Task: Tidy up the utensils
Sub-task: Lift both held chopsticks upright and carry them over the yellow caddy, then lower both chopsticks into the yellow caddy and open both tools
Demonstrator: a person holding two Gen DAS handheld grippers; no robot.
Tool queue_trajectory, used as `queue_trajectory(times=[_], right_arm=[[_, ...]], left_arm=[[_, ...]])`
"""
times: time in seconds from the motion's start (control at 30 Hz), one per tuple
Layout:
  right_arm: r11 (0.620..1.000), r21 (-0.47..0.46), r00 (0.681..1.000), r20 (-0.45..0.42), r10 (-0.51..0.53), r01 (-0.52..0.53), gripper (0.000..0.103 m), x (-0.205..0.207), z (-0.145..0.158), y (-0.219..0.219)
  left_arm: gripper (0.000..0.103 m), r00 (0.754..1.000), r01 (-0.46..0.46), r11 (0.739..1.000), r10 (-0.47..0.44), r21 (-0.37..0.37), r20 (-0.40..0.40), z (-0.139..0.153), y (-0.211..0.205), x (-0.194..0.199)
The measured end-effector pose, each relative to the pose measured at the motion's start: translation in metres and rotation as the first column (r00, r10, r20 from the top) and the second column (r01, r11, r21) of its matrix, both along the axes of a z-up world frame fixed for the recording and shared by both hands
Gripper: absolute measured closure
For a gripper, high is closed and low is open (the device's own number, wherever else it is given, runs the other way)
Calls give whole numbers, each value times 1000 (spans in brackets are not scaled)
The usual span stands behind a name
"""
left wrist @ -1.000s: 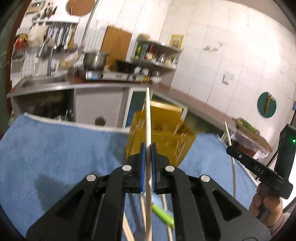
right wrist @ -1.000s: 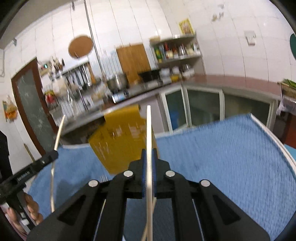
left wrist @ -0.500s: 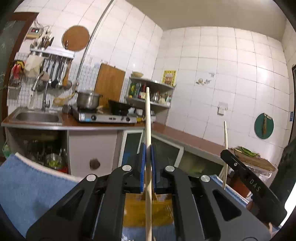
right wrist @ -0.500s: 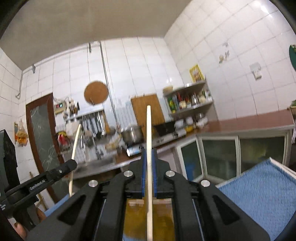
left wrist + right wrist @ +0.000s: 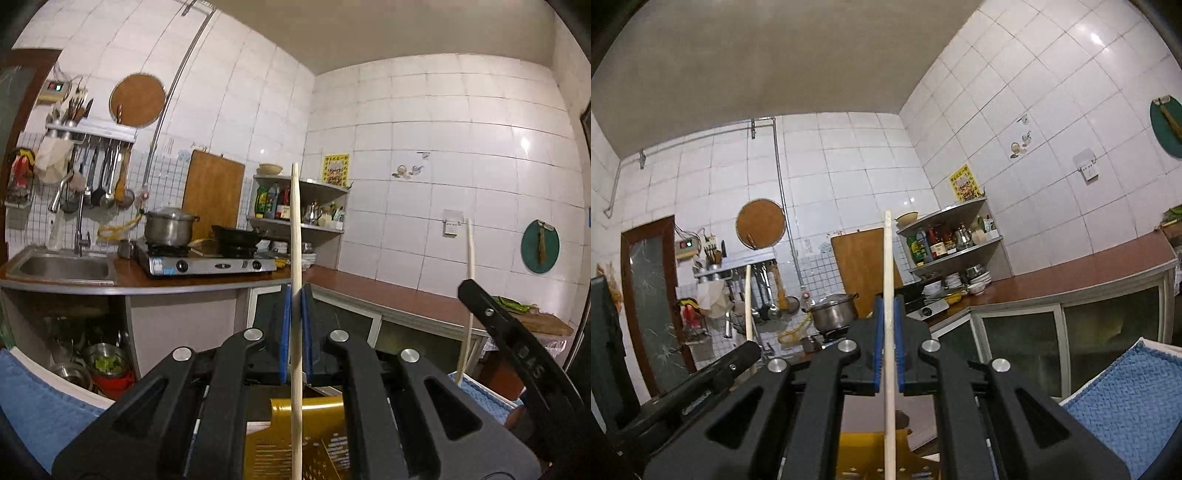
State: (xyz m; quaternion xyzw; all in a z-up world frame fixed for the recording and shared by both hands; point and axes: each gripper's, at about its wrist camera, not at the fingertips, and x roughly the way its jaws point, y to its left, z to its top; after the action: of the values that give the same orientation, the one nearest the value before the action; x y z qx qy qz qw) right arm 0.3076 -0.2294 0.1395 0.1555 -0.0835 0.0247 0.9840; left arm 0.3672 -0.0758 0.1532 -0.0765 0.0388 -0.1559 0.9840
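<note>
My left gripper (image 5: pixel 294 295) is shut on a pale wooden chopstick (image 5: pixel 295 229) that stands upright between the blue pads. My right gripper (image 5: pixel 888 306) is shut on a second wooden chopstick (image 5: pixel 888 258), also upright. Both are lifted and tilted up toward the kitchen wall. A yellow slotted utensil holder (image 5: pixel 321 439) sits just below the left gripper; its top edge also shows in the right wrist view (image 5: pixel 864 458). The right gripper (image 5: pixel 517 354) and its chopstick (image 5: pixel 468 280) appear at the right of the left wrist view. The left gripper (image 5: pixel 701 380) shows at the left of the right wrist view.
A blue towel (image 5: pixel 1123 410) covers the work surface below. Beyond it stand a counter with a sink (image 5: pixel 62 266), a gas stove with a pot (image 5: pixel 170 229), a corner shelf of bottles (image 5: pixel 295 203) and hanging utensils (image 5: pixel 96 177).
Both grippers tilted and rose with their chopsticks. The towel and yellow holder dropped to the bottom of both views, and the wall and ceiling now fill them.
</note>
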Motion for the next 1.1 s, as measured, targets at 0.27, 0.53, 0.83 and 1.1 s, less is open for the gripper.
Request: queue_trajectory(times=[0.27,0.53,0.83,1.1], right_arm=[[999,-45,1000,-14,-22,21,97,15,-8,-1],[1000,-22,1000,-5,-6,6,97,20,-5,-4],[995,-96,998,-66,1,-7,97,26,-33,1],[986,-167,989,-146,-1,-23,97,25,-66,8]], left_arm=[[98,998,-5,1000,6,16,-66,-19,6,19],[98,997,13,999,-9,45,-72,-22,8,4],[98,993,11,997,-1,80,-118,-42,3,2],[98,986,14,995,2,101,-164,-61,4,-4]])
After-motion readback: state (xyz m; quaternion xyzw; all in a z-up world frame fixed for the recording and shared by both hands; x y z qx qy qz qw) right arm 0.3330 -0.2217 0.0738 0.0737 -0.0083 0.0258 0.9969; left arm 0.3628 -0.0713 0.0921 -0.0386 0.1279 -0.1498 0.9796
